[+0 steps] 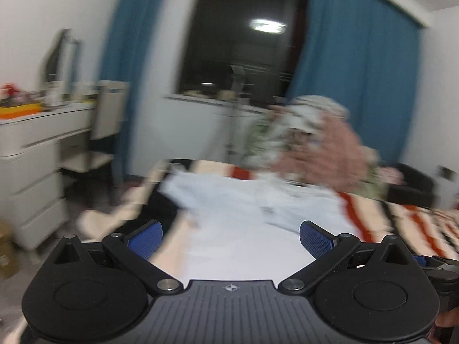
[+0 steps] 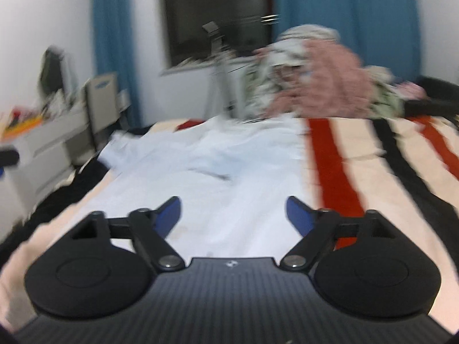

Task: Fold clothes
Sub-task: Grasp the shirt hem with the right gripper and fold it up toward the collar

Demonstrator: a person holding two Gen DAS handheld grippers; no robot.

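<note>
A pale blue-white garment (image 1: pixel 238 215) (image 2: pixel 212 172) lies spread on the striped bed, its far part rumpled. My left gripper (image 1: pixel 231 233) hovers over its near end, blue pads wide apart and nothing between them. My right gripper (image 2: pixel 233 210) also hangs above the near part of the garment, jaws apart and empty. Both views are blurred by motion. A heap of unfolded clothes (image 1: pixel 312 140) (image 2: pixel 312 83), pink and floral, is piled at the far end of the bed.
The bed cover (image 2: pixel 373 177) has cream, red and black stripes. A white dresser (image 1: pixel 31 166) with clutter and a chair (image 1: pixel 106 120) stand at the left. Blue curtains (image 1: pixel 358 66) flank a dark window (image 1: pixel 243 37). A dark object (image 1: pixel 413 186) sits at the far right.
</note>
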